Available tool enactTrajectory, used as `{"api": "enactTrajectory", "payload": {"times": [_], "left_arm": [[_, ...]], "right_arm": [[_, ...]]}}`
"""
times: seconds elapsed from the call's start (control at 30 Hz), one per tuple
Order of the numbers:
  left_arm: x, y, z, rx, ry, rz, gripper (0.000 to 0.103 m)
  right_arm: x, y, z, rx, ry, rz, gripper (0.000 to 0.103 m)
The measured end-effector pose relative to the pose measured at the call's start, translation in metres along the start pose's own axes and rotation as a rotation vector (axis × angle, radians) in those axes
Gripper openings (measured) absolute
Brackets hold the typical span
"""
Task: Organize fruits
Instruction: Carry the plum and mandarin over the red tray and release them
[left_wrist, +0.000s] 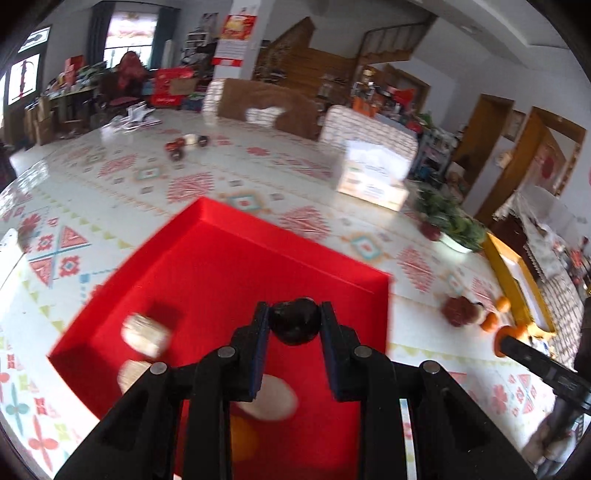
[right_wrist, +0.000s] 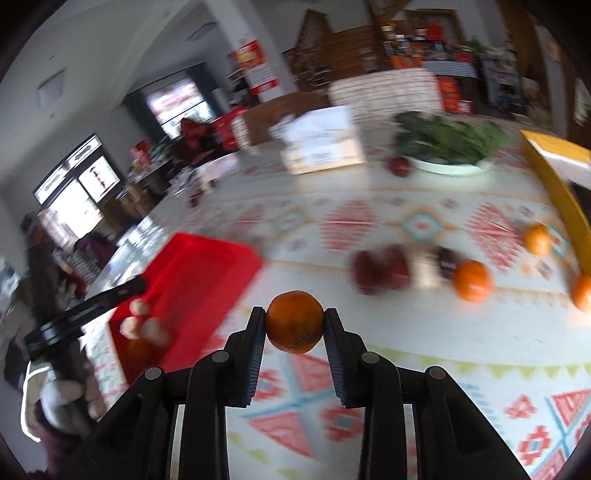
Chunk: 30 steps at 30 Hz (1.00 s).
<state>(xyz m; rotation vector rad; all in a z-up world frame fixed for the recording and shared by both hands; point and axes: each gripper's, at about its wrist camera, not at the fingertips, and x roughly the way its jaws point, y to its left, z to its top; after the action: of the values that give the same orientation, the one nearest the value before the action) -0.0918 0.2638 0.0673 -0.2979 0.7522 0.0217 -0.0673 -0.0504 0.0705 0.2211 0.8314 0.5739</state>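
My left gripper (left_wrist: 295, 321) is shut on a small dark round fruit (left_wrist: 295, 323) and holds it above the red tray (left_wrist: 229, 266). The tray holds pale round fruits (left_wrist: 146, 334) and an orange (left_wrist: 242, 439). My right gripper (right_wrist: 294, 321) is shut on an orange (right_wrist: 294, 322) above the patterned tablecloth, right of the red tray (right_wrist: 207, 266). More oranges (right_wrist: 472, 281) and dark red fruits (right_wrist: 380, 269) lie on the table ahead of it. In the left wrist view they lie at the right (left_wrist: 460, 310).
A yellow tray (right_wrist: 554, 173) stands at the right edge of the table. A white bowl of greens (right_wrist: 447, 144) and a cardboard box (right_wrist: 321, 142) stand at the back. A toy car (left_wrist: 177, 147) lies far across the table. Chairs stand behind it.
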Motion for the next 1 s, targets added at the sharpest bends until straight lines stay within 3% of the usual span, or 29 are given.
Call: {"api": "enactTrajectory", "payload": {"times": [0.2, 0.37, 0.53, 0.57, 0.63, 0.73, 0.87, 1.0], "left_arm": [[0.018, 0.033, 0.011, -0.043, 0.034, 0.032, 0.026], [0.028, 0.046, 0.016, -0.055, 0.054, 0.029, 0.026], [0.027, 0.057, 0.017, -0.081, 0.047, 0.012, 0.028], [0.027, 0.059, 0.017, -0.085, 0.044, 0.01, 0.03], [0.022, 0.061, 0.018, -0.093, 0.031, 0.003, 0.048], [0.013, 0.065, 0.02, -0.101, 0.006, 0.0, 0.057], [-0.002, 0.067, 0.02, -0.12, -0.021, -0.012, 0.062], [-0.019, 0.063, 0.019, -0.126, -0.056, -0.021, 0.07]], "right_arm": [[0.047, 0.067, 0.009, -0.088, 0.095, 0.097, 0.035], [0.098, 0.112, 0.008, -0.165, 0.175, 0.107, 0.035], [0.133, 0.132, 0.006, -0.199, 0.232, 0.087, 0.035], [0.138, 0.135, 0.005, -0.205, 0.239, 0.082, 0.036], [0.145, 0.138, 0.005, -0.213, 0.25, 0.077, 0.037], [0.152, 0.142, 0.004, -0.213, 0.257, 0.071, 0.038], [0.146, 0.143, 0.002, -0.213, 0.237, 0.069, 0.055], [0.13, 0.141, 0.006, -0.196, 0.201, 0.072, 0.057]]}}
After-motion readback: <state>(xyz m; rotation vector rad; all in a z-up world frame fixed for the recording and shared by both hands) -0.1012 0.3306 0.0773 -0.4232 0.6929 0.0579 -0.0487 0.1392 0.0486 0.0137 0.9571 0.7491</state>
